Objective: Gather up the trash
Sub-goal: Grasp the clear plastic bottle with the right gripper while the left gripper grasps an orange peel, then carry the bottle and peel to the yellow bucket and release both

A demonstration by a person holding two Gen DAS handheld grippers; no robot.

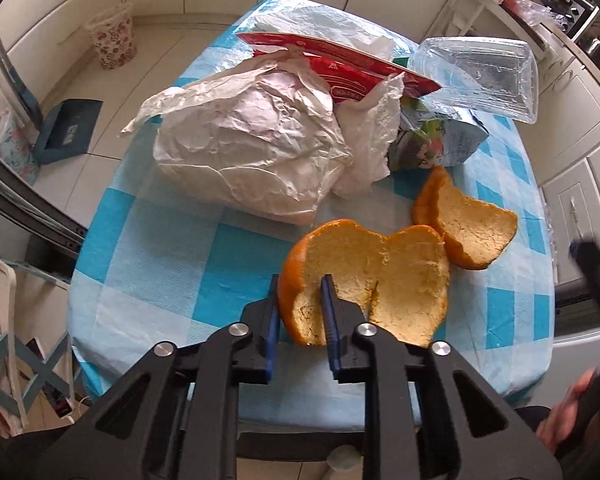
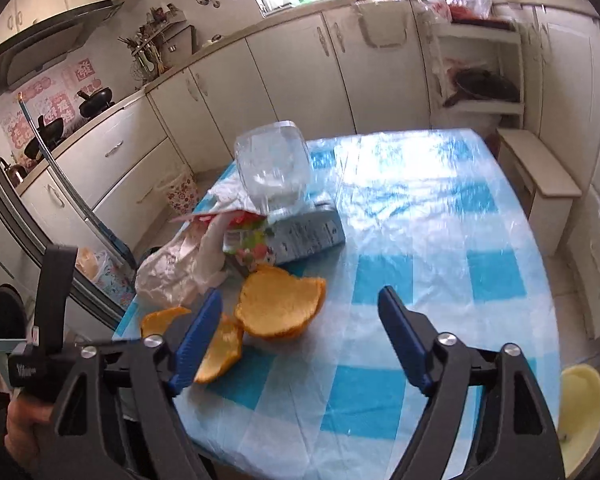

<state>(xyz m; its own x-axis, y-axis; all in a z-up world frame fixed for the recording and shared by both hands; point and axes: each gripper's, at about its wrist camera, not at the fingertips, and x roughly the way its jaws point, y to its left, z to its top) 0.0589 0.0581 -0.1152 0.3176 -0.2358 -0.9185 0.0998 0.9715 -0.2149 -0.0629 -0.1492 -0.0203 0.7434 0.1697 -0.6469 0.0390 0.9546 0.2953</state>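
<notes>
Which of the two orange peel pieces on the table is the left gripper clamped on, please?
The left gripper pinches the nearer, larger peel by its edge; the smaller peel lies free behind it.

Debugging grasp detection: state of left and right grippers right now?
Left gripper: closed on the edge of the larger orange peel.
Right gripper: open, holding nothing; the smaller orange peel lies on the table beyond its fingertips.
</notes>
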